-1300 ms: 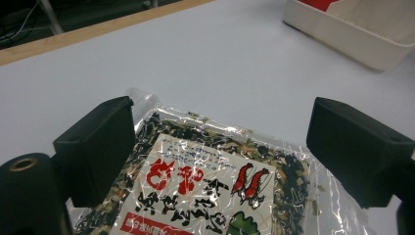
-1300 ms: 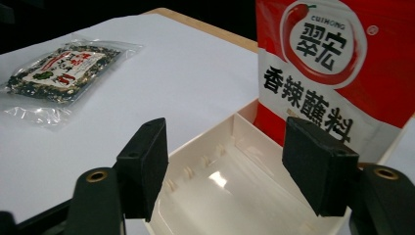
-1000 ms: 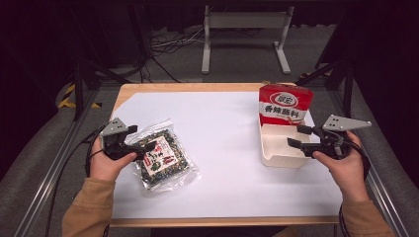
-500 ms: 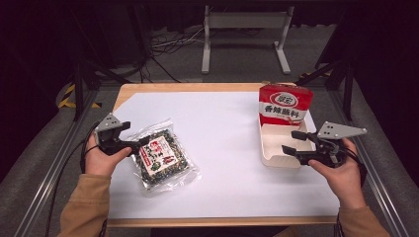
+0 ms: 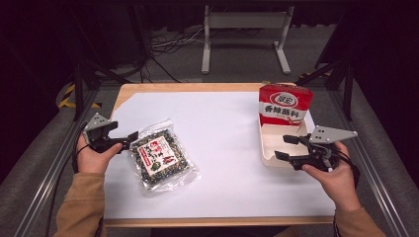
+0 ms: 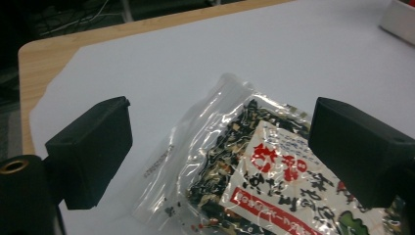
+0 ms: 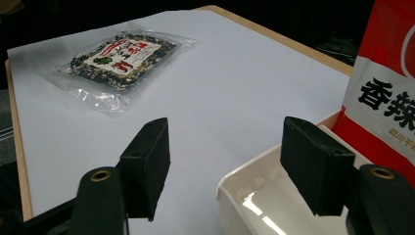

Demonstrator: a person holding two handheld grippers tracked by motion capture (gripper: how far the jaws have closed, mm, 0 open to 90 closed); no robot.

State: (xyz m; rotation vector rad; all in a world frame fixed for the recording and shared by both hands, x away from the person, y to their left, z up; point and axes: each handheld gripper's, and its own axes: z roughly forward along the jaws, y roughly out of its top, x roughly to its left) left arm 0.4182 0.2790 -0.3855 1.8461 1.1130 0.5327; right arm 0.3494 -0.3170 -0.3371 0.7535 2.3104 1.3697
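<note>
We see a white-covered table (image 5: 222,148). The white tray (image 5: 269,143), bearing a red seasoning packet (image 5: 284,106), sits right; the seaweed snack bag (image 5: 160,157) lies left. Both the left gripper (image 5: 129,139) and right gripper (image 5: 282,147) gape, holding nothing.

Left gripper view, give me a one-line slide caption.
Open left gripper poised over a clear seaweed snack packet on the white table.

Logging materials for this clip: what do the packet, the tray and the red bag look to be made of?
Packet: clear glossy plastic film; it glints, wrinkles, and shows dark flakes through it.
Tray: white, smooth, probably rigid plastic; its wall reflects light in the right gripper view.
Red bag: printed film or coated paper, cannot tell which; it stands upright in the tray.
</note>
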